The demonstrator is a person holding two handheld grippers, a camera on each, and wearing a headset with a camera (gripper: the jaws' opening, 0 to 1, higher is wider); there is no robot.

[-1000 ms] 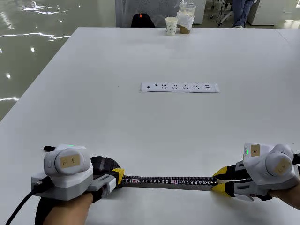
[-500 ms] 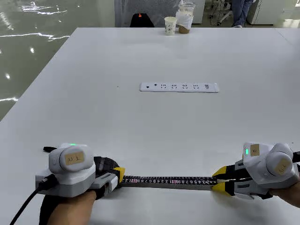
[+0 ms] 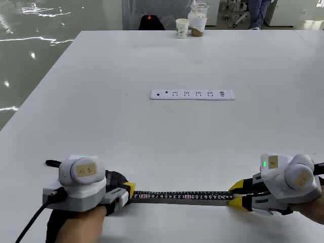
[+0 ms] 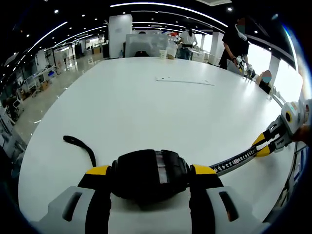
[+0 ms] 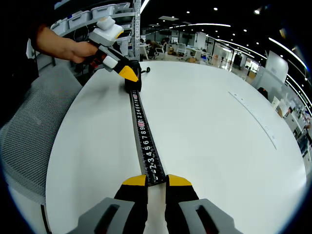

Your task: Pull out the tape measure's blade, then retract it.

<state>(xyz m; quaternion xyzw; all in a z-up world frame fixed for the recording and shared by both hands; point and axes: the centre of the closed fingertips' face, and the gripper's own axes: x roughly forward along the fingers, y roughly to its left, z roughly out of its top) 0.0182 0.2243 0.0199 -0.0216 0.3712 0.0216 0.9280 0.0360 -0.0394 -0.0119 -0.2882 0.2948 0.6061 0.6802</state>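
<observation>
The left gripper [image 3: 124, 192], at the lower left of the head view, is a rounded white and grey plastic housing with black fingers capped by yellow fingertips [image 3: 129, 186]. On top sit a tan paper sticker [image 3: 85, 170] with handwritten marks and a small green light [image 3: 82, 157]. A thin black cable [image 3: 31, 223] trails from it to the bottom left corner. The right gripper [image 3: 236, 195], at the lower right, has the same build, with two tan labels [image 3: 273, 162] and a green lamp [image 3: 265, 163].

Left gripper [image 3: 126, 191] and right gripper [image 3: 236, 195] both clamped, well apart.
</observation>
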